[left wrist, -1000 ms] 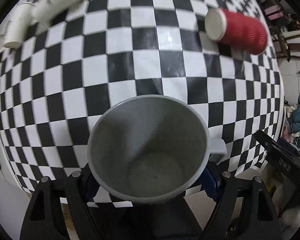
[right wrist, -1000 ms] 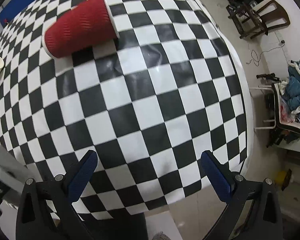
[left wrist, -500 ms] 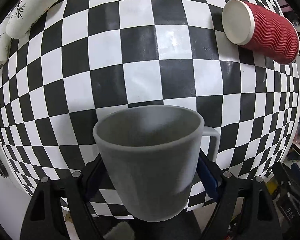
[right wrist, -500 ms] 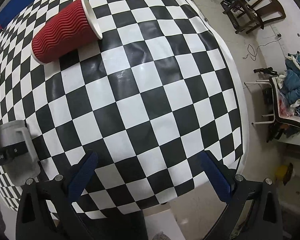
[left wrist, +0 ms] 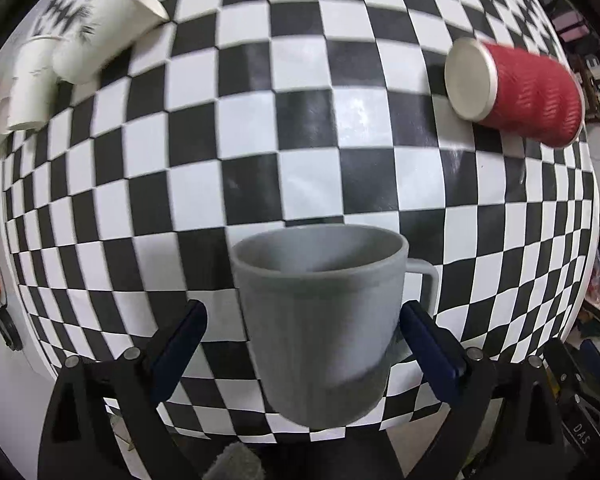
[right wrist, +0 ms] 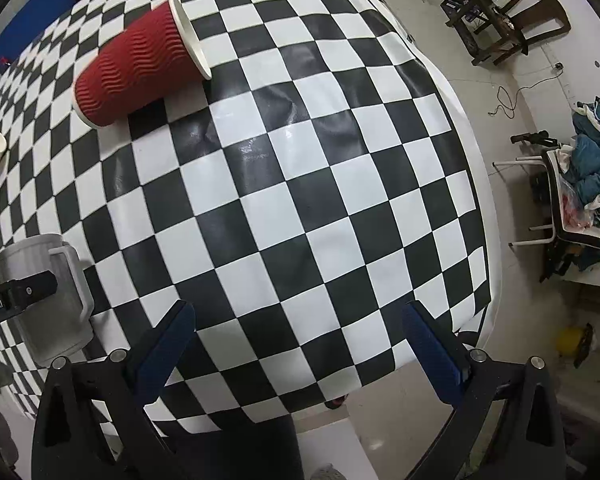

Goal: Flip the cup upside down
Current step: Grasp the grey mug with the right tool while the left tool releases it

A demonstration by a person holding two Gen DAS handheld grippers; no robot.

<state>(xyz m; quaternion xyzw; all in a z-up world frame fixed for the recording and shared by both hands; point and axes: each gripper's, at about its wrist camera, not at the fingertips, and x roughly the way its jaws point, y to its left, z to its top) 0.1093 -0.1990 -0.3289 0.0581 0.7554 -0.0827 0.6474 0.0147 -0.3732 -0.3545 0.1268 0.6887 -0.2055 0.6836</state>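
Observation:
A grey mug point(left wrist: 320, 320) with its handle to the right stands mouth-down on the checkered table, between the fingers of my left gripper point(left wrist: 300, 336). The left jaws are spread: the left finger stands clear of the mug, the right finger point(left wrist: 428, 344) lies close by its side. The mug also shows at the left edge of the right wrist view point(right wrist: 48, 292), with the left gripper's finger across it. My right gripper point(right wrist: 296, 340) is open and empty above the table's near edge.
A red ribbed paper cup point(left wrist: 520, 92) lies on its side at the far right, also in the right wrist view point(right wrist: 140, 64). White paper cups point(left wrist: 100, 28) lie and stand at the far left. The table edge point(right wrist: 476, 240) drops off to the right, with chairs beyond.
The mug went from mouth toward the camera to mouth toward the table and came down onto it. The left jaws have spread apart from the mug. The right gripper stayed open.

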